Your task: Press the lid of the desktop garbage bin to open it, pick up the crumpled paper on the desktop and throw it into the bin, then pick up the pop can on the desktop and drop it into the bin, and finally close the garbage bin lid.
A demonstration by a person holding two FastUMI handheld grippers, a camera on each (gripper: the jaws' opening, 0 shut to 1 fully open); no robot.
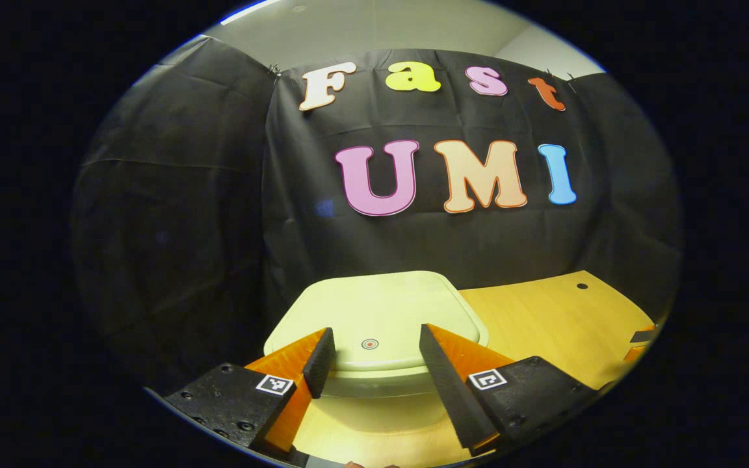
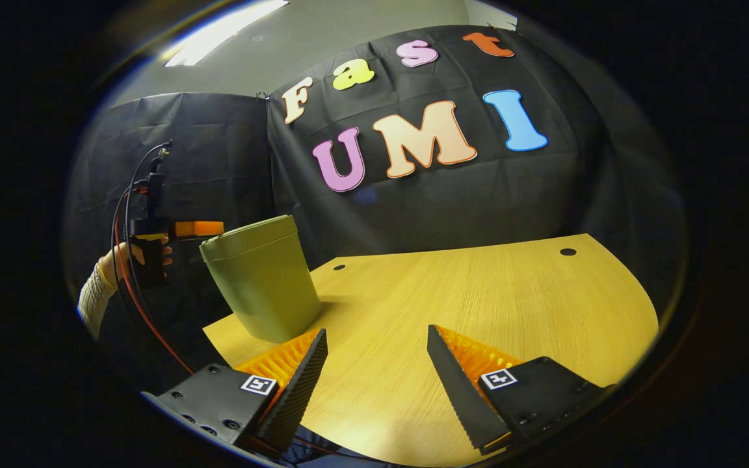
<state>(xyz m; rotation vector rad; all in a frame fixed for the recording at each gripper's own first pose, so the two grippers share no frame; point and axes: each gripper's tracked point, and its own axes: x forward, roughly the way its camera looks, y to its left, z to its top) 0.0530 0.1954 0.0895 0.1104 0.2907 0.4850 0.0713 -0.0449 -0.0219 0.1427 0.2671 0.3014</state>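
A pale green desktop garbage bin (image 2: 264,286) stands at the table's left end with its lid (image 1: 378,318) lying flat and closed; a small round mark sits near the lid's front edge. My left gripper (image 1: 374,354) is open and hovers just above the lid's near edge, one finger on either side of the mark. In the right gripper view that same gripper (image 2: 173,229) shows to the left of the bin top, held by a hand in a knitted sleeve (image 2: 98,292). My right gripper (image 2: 378,357) is open over the bare table, nothing between its fingers.
The wooden table (image 2: 478,305) has a rounded right end and small cable holes (image 2: 567,251). Red and black cables (image 2: 134,286) hang from the left gripper. Black cloth walls close in behind the bin and the table.
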